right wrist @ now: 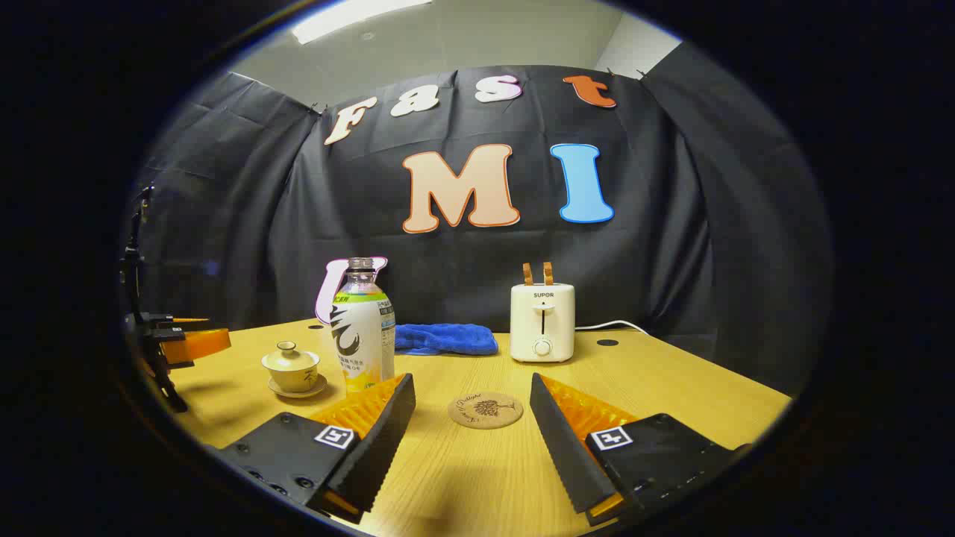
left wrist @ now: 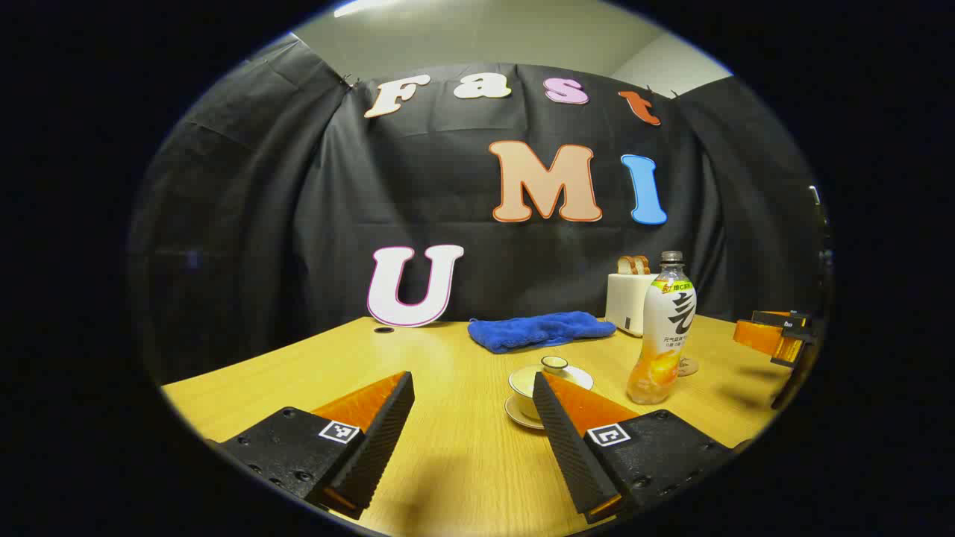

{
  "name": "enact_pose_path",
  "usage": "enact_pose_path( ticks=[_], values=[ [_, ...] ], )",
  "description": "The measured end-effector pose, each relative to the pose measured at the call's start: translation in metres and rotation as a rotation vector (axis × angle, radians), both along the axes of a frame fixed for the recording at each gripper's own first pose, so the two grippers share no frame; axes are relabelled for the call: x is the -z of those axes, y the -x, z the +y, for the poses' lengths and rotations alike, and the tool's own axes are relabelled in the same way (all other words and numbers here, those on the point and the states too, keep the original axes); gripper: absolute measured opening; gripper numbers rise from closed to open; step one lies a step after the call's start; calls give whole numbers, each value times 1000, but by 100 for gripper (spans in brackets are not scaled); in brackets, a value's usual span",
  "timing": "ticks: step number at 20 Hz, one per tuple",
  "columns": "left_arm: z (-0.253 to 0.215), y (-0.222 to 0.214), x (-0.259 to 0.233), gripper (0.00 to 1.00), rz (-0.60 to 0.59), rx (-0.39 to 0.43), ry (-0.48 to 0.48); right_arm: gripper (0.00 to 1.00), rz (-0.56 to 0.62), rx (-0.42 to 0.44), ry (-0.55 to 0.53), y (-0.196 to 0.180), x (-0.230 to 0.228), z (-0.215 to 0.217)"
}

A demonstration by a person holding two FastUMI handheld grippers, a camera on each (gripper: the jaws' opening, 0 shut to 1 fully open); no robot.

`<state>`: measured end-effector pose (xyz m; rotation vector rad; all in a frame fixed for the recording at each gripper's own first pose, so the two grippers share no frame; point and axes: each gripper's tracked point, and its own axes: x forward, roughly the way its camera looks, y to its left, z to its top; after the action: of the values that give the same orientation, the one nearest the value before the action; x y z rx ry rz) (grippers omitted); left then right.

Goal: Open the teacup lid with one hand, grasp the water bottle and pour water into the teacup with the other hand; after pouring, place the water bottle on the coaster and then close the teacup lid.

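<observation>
A lidded cream teacup [left wrist: 539, 380] on its saucer stands on the wooden table [left wrist: 448, 447], partly behind the right finger of my left gripper [left wrist: 474, 380], which is open and empty. The capless water bottle [left wrist: 663, 332] stands upright just right of the cup. In the right gripper view the teacup [right wrist: 292, 367] and bottle [right wrist: 362, 328] stand at left, and a round cork coaster [right wrist: 486, 410] lies between the fingers of my open right gripper [right wrist: 471, 382], a little ahead of them. The other gripper [right wrist: 186, 344] shows at the far left, and the right one [left wrist: 772, 337] at the far right of the left gripper view.
A blue folded cloth [right wrist: 445, 339] lies at the back of the table. A white toaster [right wrist: 542, 321] with two slices of bread stands beside it, its cord trailing right. Cable holes [right wrist: 607, 343] sit near the back edge.
</observation>
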<state>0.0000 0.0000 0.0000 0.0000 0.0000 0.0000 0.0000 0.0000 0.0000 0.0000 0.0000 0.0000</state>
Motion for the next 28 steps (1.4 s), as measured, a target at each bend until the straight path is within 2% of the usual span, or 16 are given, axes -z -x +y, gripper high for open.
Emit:
enact_pose_path(
  ticks=[1,3,4,6,8,9,10,22,28],
  values=[
    [-1,1,1,94,3,1,2,98,-2,5,0,-1,0,0],
    [1,0,1,95,4,-12,4,94,-2,16,1,0,1,-2],
    [1,0,3,95,5,-16,5,98,-3,19,1,1,1,-3],
    [-6,-1,2,95,1,7,5,94,-3,22,2,0,0,-3],
    [-14,-2,2,95,-3,49,6,94,-3,28,2,0,1,-4],
    [-14,-3,2,94,-2,48,6,98,-3,29,2,0,1,-4],
    [-11,-4,3,95,-1,38,8,94,-3,29,2,0,1,-4],
    [-19,-5,4,94,-5,62,9,94,-4,28,3,-1,2,-4],
    [-27,-7,4,94,-8,99,9,94,-5,28,3,-1,2,-4]
  ],
)
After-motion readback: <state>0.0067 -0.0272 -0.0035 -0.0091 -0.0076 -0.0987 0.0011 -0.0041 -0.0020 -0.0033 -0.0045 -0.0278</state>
